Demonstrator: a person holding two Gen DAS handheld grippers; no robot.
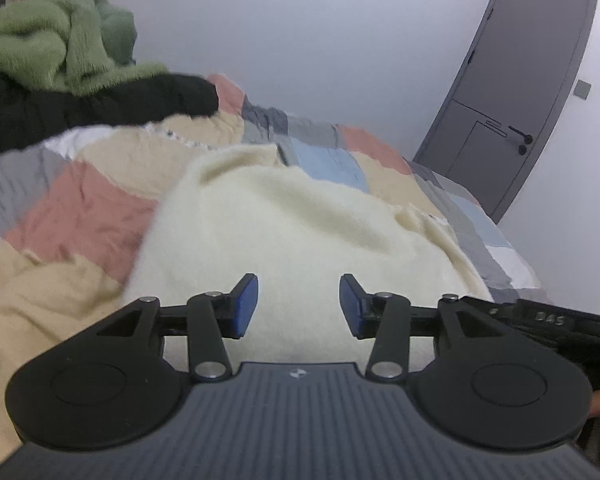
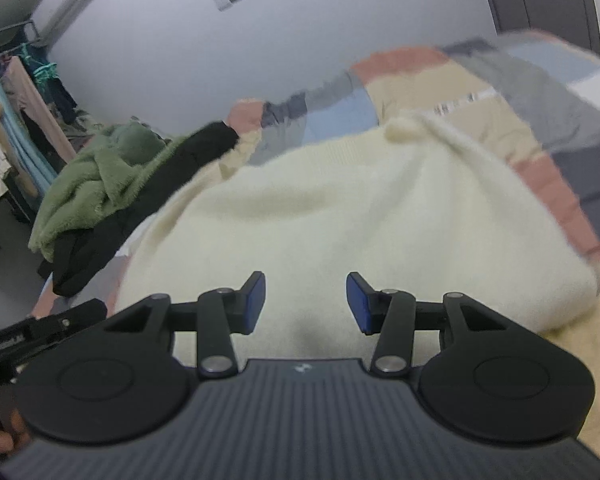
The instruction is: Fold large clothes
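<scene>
Looking from left to right, we see green and black clothes (image 1: pixel 60 64) piled at the upper left, then the cream garment (image 1: pixel 284 216) in the middle on the patchwork bed (image 1: pixel 80 208). Our left tongs (image 1: pixel 299 306) and right tongs (image 2: pixel 306 302) stand open, gripping nothing.

Each wrist camera sits just behind its own gripper, angled down along the fingers, close above the fluffy cream garment (image 1: pixel 300 220) (image 2: pixel 340 208) on the patchwork-quilted bed (image 1: pixel 80 200). Both views share that garment and the crumpled green fleece pile (image 1: pixel 48 48) (image 2: pixel 100 176).
</scene>
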